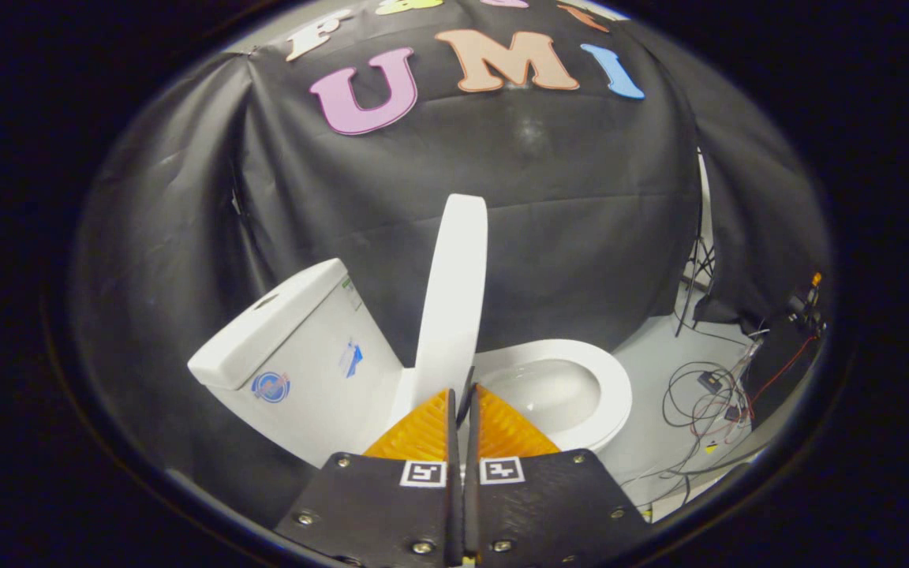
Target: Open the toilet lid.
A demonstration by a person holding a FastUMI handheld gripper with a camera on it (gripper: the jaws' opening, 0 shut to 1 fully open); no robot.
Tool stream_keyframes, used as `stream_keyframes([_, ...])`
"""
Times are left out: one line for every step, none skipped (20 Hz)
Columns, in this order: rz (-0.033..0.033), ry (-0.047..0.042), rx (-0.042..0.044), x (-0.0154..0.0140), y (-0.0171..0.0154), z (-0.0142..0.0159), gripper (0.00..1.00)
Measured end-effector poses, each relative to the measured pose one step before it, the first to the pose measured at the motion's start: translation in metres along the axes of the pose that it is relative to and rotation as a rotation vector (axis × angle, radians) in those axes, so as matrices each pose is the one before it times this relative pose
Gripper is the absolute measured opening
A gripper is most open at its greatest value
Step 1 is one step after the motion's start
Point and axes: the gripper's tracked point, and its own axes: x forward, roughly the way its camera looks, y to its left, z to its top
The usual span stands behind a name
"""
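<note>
A white toilet stands on the floor ahead of me, seen tilted. Its lid (454, 292) is raised upright, edge-on to me, between the tank (297, 355) on the left and the open seat and bowl (573, 386) on the right. My gripper (462, 394) is shut, its fingers pressed together with nothing between them. The fingertips sit just at the lower edge of the raised lid; whether they touch it I cannot tell.
Black cloth hangs behind and around the toilet. Loose cables (707, 402) and small electronics lie on the pale floor to the right of the bowl, beside a stand leg (699, 276).
</note>
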Motion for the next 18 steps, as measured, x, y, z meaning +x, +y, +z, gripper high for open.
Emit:
stream_keyframes([0.00142, -0.0014, -0.00929, 0.00005, 0.00227, 0.00028, 0.01])
stream_keyframes([0.00365, -0.00235, -0.00217, -0.00017, 0.00241, 0.00048, 0.01])
stream_keyframes([0.00674, -0.00361, 0.00162, 0.0, 0.0039, 0.0008, 0.01])
stream_keyframes([0.00703, -0.00202, 0.0025, -0.00055, 0.00431, 0.00029, 0.01])
stream_keyframes([0.00561, -0.00435, -0.00401, -0.00046, 0.00381, 0.00086, 0.02])
stream_keyframes([0.00087, -0.00576, -0.01208, -0.00063, 0.00254, 0.00088, 0.02])
stream_keyframes([-0.00115, -0.00718, -0.01316, 0.00089, 0.0036, -0.00056, 0.02])
stream_keyframes([0.0001, -0.00638, -0.01039, 0.00036, 0.00248, 0.00061, 0.02])
stream_keyframes([0.00411, -0.00269, -0.00806, -0.00108, 0.00301, 0.00112, 0.02])
stream_keyframes([0.00598, -0.00131, -0.0019, 0.00039, 0.00398, -0.00109, 0.02])
stream_keyframes([0.01002, -0.00176, 0.0005, -0.00023, 0.00533, -0.00027, 0.02])
stream_keyframes([0.00639, -0.00437, 0.00049, 0.00012, 0.00387, 0.00096, 0.02])
stream_keyframes([0.00796, -0.00579, -0.00092, 0.00025, 0.00371, 0.00102, 0.02])
stream_keyframes([0.005, -0.00157, -0.00607, -0.00087, 0.00342, -0.00183, 0.02])
stream_keyframes([0.0055, -0.00151, -0.00882, -0.00079, 0.00299, -0.00114, 0.02])
stream_keyframes([0.00739, -0.00738, -0.00774, 0.00012, 0.00268, 0.00203, 0.02])
stream_keyframes([0.00205, 0.00322, 0.0022, 0.0041, 0.00285, -0.00061, 0.02])
stream_keyframes([0.00641, 0.00287, 0.00553, -0.00246, 0.00233, -0.00264, 0.04])
